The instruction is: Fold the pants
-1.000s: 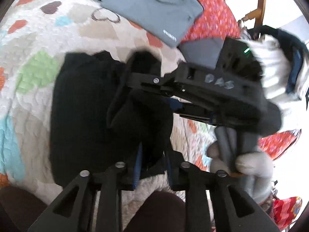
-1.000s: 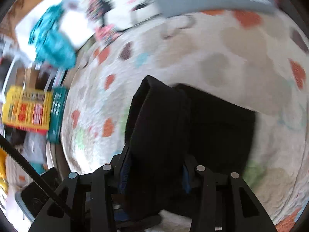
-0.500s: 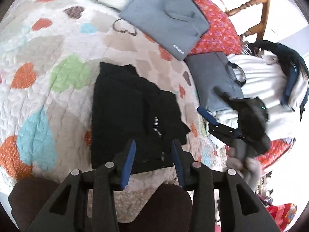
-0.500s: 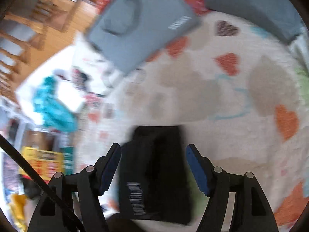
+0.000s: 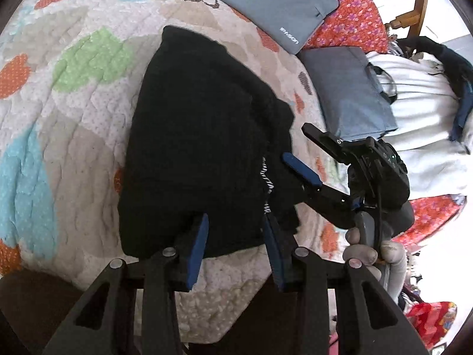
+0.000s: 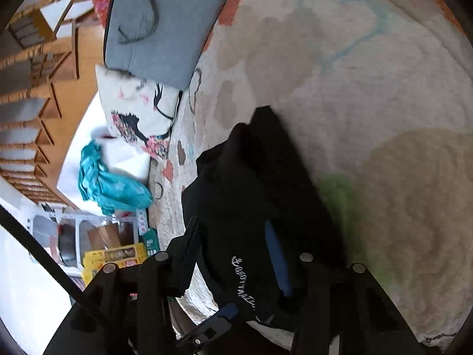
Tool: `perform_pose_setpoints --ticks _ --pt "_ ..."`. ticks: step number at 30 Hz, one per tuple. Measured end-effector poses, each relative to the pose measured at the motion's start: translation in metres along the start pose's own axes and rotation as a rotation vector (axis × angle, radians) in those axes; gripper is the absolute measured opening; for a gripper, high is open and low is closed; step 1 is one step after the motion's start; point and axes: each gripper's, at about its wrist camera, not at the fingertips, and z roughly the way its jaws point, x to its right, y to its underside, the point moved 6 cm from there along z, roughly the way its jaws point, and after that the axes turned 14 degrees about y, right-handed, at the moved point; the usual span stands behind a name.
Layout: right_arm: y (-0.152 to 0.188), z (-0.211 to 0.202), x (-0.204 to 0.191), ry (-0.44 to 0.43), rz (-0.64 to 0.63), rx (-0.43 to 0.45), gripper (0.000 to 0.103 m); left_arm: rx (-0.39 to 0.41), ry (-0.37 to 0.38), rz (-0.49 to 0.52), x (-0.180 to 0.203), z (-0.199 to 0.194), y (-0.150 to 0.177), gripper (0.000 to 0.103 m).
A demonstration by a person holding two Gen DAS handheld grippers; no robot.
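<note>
The black pants (image 5: 201,148) lie folded into a thick, roughly rectangular bundle on a quilted bedspread (image 5: 74,112), a pale, puckered fabric stitched with soft heart patches in green, light blue, orange and beige. The cloth of the pants is matte and slightly fuzzy, with rumpled layers at one side and a line of white lettering (image 5: 267,189) running along a fold; the same lettering (image 6: 245,284) shows in the right wrist view.

The left tongs (image 5: 235,239) hang over the near edge of the bundle, their two blue-padded fingers spread apart and gripping nothing, with the fabric edge lying between and beneath them. The right tongs (image 6: 230,254) are likewise parted: in the left wrist view they (image 5: 307,153) reach in from the right, one blue pad resting over the rumpled side of the pants, the black plastic body held by a gloved hand (image 5: 366,251). In the right wrist view the cloth bulges up between the open fingers, but I cannot tell whether either pad presses it.

Beyond the pants, two flat grey fabric bags (image 5: 266,0) (image 5: 348,91) with handles lie near the quilt's far edge, beside a red flowered cloth (image 5: 354,20). A wooden chair (image 5: 414,3) with turned spindles stands behind.
</note>
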Motion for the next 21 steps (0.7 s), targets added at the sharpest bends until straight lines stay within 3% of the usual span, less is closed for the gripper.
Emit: perform_pose_setpoints --ticks 3,7,9,14,18,21 --pt "0.001 -0.02 -0.025 0.046 -0.088 0.058 0.068 0.027 0.009 0.049 0.012 -0.022 0.001 0.037" --pt "0.0 -0.022 -0.077 -0.024 -0.218 0.044 0.073 0.054 0.001 0.06 0.009 -0.027 0.004 0.038" --pt "0.003 0.0 -0.097 -0.068 -0.245 -0.027 0.074 0.036 -0.007 0.033 -0.001 -0.017 0.006 0.038" --pt "0.012 0.103 -0.138 -0.162 -0.209 -0.331 0.074 0.022 -0.003 0.047 -0.002 -0.003 0.009 0.039" --pt "-0.003 0.153 -0.138 0.019 -0.24 -0.313 0.068 0.028 0.006 0.038 -0.007 -0.002 0.005 0.038" --pt "-0.028 0.146 -0.148 0.131 -0.297 -0.175 0.068 0.018 0.042 0.019 -0.008 -0.005 0.004 0.038"
